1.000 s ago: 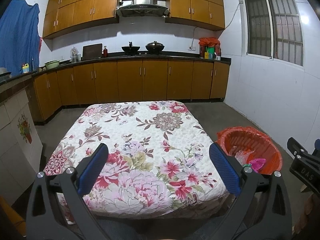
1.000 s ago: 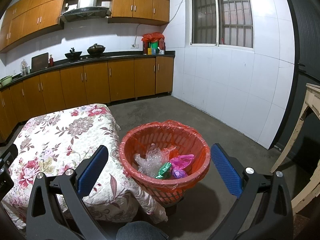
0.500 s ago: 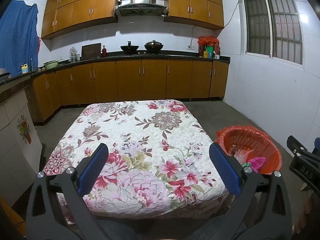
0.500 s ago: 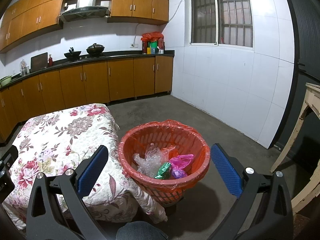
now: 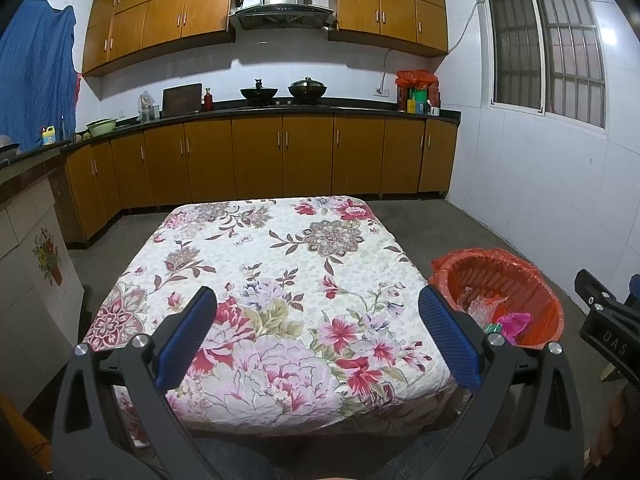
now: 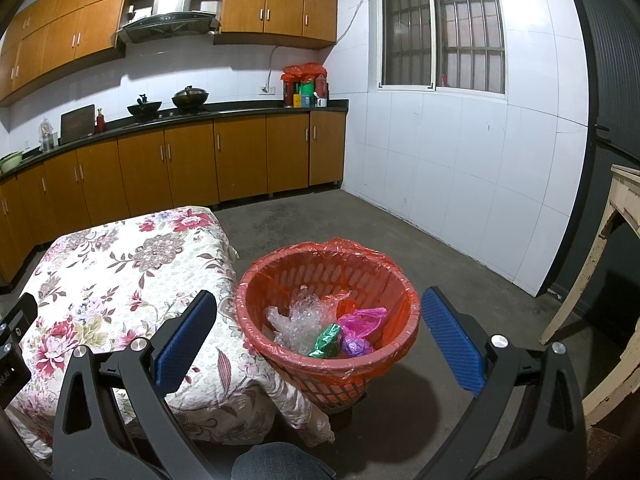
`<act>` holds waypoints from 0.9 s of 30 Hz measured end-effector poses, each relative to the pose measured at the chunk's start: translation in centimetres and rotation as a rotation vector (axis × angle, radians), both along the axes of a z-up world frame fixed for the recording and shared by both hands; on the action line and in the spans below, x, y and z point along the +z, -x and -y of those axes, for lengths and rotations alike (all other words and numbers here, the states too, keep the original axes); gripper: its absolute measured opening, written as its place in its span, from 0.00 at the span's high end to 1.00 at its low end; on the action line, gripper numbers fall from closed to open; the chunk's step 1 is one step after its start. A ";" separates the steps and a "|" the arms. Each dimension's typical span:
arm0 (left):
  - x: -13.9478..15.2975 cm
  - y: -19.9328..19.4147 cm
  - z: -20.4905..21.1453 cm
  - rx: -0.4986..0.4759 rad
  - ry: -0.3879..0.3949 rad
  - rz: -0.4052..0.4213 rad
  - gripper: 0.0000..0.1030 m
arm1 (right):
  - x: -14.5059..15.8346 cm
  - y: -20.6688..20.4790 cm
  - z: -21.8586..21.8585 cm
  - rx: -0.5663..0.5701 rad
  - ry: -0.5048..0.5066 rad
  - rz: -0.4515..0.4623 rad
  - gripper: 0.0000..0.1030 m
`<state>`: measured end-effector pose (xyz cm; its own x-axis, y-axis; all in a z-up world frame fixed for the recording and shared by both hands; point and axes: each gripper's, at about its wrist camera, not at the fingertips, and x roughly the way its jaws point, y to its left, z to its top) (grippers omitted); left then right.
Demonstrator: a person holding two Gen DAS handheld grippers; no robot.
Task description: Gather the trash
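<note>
An orange basket [image 6: 256,284] lined with a red plastic bag stands on the floor just right of the floral-covered table [image 5: 280,264]. Inside it lie clear bubble wrap [image 6: 300,320], a green wrapper [image 6: 326,340], a pink bag [image 6: 362,318] and a purple wrapper [image 6: 356,346]. My right gripper [image 6: 318,340] hovers open above and in front of the basket, nothing between its blue pads. My left gripper [image 5: 318,340] stands open over the near half of the table, holding nothing. The same basket [image 5: 520,272] shows at the right in the left wrist view. I see no loose trash on the tablecloth.
Wooden cabinets and a dark counter [image 5: 280,110] with pots line the far wall. A white tiled wall with a barred window [image 6: 440,28] is at the right. A worn pale wooden table [image 6: 616,216] stands at the far right. Grey floor [image 6: 360,224] surrounds the basket.
Both views have shifted only slightly; the left gripper has lifted a touch. Both grippers stay open and the trash in the basket has not moved.
</note>
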<state>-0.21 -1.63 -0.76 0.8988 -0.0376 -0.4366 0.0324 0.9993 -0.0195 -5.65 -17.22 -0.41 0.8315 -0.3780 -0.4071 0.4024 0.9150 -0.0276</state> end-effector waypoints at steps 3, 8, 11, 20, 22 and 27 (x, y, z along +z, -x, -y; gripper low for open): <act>0.0 0.0 0.0 0.000 -0.001 0.000 0.04 | 0.0 0.0 0.0 0.000 0.000 -0.001 0.02; -0.1 0.0 0.0 0.000 -0.001 0.000 0.04 | 0.0 0.0 0.0 -0.001 -0.001 -0.001 0.02; -0.1 0.0 0.0 0.000 -0.002 0.000 0.04 | 0.0 0.1 0.0 -0.001 -0.001 -0.001 0.02; -0.1 0.0 0.1 -0.001 -0.001 -0.002 0.04 | 0.0 0.1 0.0 0.000 -0.002 -0.001 0.02; 0.0 0.0 0.1 0.000 -0.001 -0.001 0.04 | 0.0 0.0 0.1 0.000 -0.002 -0.001 0.02; 0.0 0.0 0.1 0.000 -0.002 -0.002 0.04 | 0.1 0.0 0.2 0.000 -0.002 -0.002 0.02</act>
<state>-0.23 -1.72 -0.76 0.8978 -0.0366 -0.4389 0.0319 0.9993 -0.0181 -5.66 -17.39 -0.34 0.8306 -0.3774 -0.4096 0.4026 0.9150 -0.0265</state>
